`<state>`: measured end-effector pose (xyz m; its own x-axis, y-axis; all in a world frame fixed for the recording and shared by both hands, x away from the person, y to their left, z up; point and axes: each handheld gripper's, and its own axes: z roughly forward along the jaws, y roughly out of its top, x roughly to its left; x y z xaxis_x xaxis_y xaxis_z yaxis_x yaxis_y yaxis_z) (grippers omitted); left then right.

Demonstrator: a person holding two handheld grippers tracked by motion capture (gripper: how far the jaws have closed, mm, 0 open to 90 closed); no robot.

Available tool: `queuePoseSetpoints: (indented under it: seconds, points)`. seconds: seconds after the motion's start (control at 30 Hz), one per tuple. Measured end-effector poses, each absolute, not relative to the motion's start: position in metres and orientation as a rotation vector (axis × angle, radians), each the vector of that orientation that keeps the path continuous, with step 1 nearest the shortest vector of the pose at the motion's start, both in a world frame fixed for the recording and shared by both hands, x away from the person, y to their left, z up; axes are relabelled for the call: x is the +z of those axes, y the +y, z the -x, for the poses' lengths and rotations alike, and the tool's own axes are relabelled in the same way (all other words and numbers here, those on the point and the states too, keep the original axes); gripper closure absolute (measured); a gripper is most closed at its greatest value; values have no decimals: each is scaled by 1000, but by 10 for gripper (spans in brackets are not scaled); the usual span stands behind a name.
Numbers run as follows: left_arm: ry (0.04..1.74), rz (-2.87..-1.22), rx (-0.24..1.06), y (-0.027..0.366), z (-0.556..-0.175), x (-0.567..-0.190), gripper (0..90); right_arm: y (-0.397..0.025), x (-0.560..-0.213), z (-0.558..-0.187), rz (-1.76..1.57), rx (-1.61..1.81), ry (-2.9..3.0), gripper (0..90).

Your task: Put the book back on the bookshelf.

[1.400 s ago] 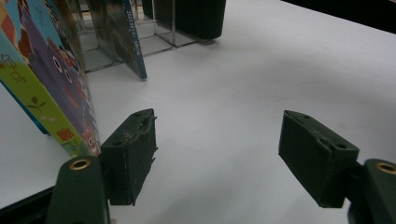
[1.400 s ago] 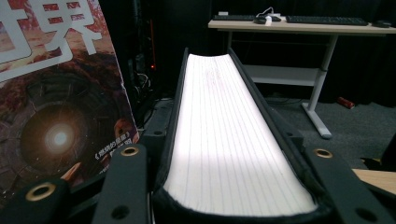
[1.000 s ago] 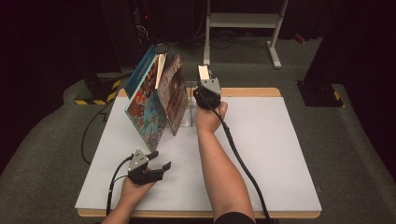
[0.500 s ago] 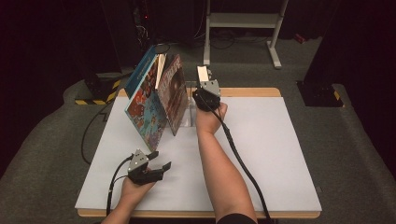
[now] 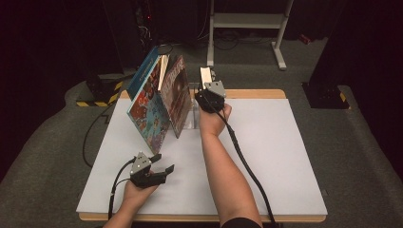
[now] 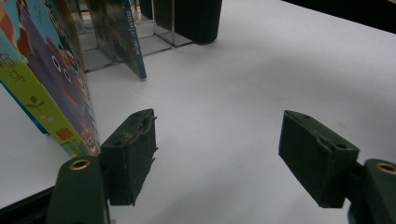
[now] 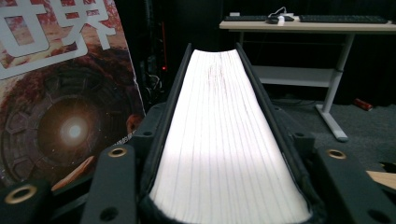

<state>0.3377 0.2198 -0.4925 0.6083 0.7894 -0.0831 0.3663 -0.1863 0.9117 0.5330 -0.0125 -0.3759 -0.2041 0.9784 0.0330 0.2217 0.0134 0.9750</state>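
Looks like a shelving step: one book being stood up in a clear acrylic book stand (image 5: 194,107) at the far edge of the white table (image 5: 285,156).

Right gripper (image 5: 207,84), out at full reach near the far edge, clamped on a thick black-covered book (image 5: 206,74); in the right gripper view the pale fore-edge of the pages (image 7: 224,135) running up between the two jaws, covers pressed on both sides. Held upright, above or just at the stand's right end — whether the bottom edge is already seated, impossible to tell from here.

Just left of it, two large picture books leaning over to the left: a dark reddish one with a glowing disc on the cover (image 5: 176,95), nearest the gripper, and a bright blue illustrated one (image 5: 147,107) in front. Same reddish cover (image 7: 60,107) close at the left of the right gripper view, beside the held book, apparently not touching.

Left gripper (image 5: 159,168) low over the near-left part of the table, jaws wide apart, nothing between them; bare table ahead of it and the blue book's edge (image 6: 51,88) at its left.

Next, probably: lowering the held book straight down into the free slot, keeping it vertical and clear of the leaning reddish cover, and releasing only once the bottom edge rests on the stand. Possibly worth bringing the idle left gripper up to steady the leaning pair, since a nudge could tip them further.
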Motion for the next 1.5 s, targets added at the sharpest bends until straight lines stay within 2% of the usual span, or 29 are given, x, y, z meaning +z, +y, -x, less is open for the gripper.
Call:
queuePoseSetpoints:
  seconds: [0.2,0.63,1.13,1.5]
  points:
    - [941,-1788,505,220,-338,-492,276,-15,-375,-534,-1266,1276,1555,378]
    - [940,-1789,507,219,-338,-493,276,-18,-371,-528,-1248,1307,1572,346]
    - [938,-1799,508,218,-338,-493,259,-27,-369,-519,-1235,1313,1608,177]
    - [936,-1812,508,216,-339,-493,234,-35,-369,-500,-1196,1343,1659,132]
